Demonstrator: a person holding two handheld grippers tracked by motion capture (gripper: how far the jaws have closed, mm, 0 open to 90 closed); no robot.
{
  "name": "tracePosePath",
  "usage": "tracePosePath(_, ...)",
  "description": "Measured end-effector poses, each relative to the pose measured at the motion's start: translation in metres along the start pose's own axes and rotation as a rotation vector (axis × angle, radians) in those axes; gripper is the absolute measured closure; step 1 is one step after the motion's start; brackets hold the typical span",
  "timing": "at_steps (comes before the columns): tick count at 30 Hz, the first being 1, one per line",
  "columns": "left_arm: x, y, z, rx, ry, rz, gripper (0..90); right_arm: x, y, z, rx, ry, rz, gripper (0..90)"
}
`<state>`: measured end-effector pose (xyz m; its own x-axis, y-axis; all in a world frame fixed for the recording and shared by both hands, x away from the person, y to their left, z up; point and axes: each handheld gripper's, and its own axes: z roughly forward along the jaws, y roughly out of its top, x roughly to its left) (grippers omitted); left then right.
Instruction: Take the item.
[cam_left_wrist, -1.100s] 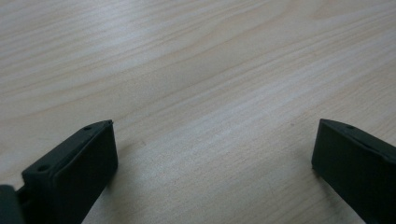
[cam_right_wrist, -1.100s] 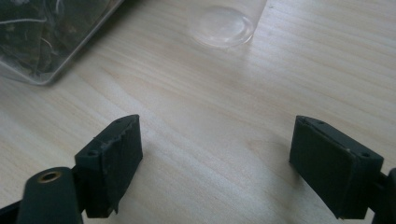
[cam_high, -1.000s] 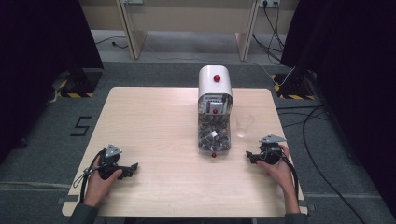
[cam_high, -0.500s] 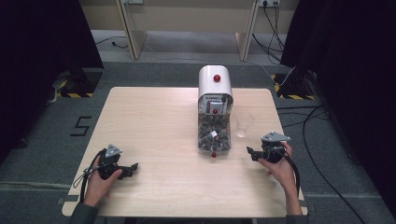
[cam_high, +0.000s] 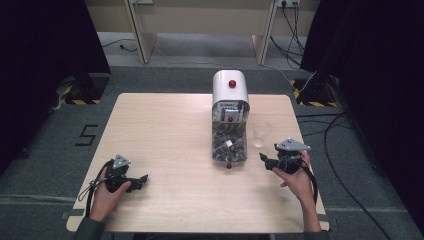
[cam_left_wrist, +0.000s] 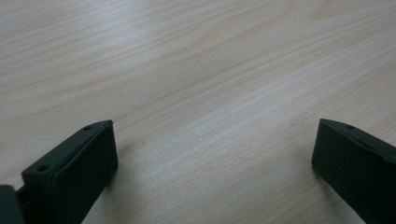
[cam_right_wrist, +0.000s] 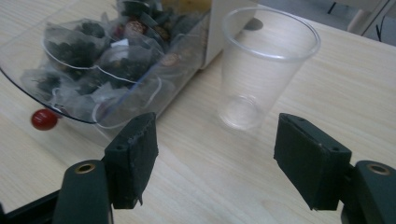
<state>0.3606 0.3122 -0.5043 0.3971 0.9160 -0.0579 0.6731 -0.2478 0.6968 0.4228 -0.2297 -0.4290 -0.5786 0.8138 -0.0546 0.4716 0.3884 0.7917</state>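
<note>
So the right gripper (cam_right_wrist: 215, 158), jaws narrowing but wide with nothing between, is facing the upright plastic cup (cam_right_wrist: 261, 70) just ahead, while the left gripper (cam_high: 134, 181) is sitting wide open far off.

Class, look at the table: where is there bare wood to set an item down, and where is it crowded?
Bare wood runs across the table left of the tea-bag dispenser, behind the left hand-held gripper, and along the near edge between both hands. It is crowded at the right, where the clear plastic cup stands between dispenser and right hand-held gripper, whose jaws have just been closing, with nothing between them.
</note>
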Motion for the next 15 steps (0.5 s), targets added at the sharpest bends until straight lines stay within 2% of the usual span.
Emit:
tracePosePath(8,0.000,0.000,0.000,0.000,0.000,0.000,0.0,0.012,0.015,-0.004,-0.040,0.017,-0.031,32.1)
tracePosePath(15,0.000,0.000,0.000,0.000,0.000,0.000,0.0,0.018,0.026,-0.005,-0.069,0.034,-0.039,33.4)
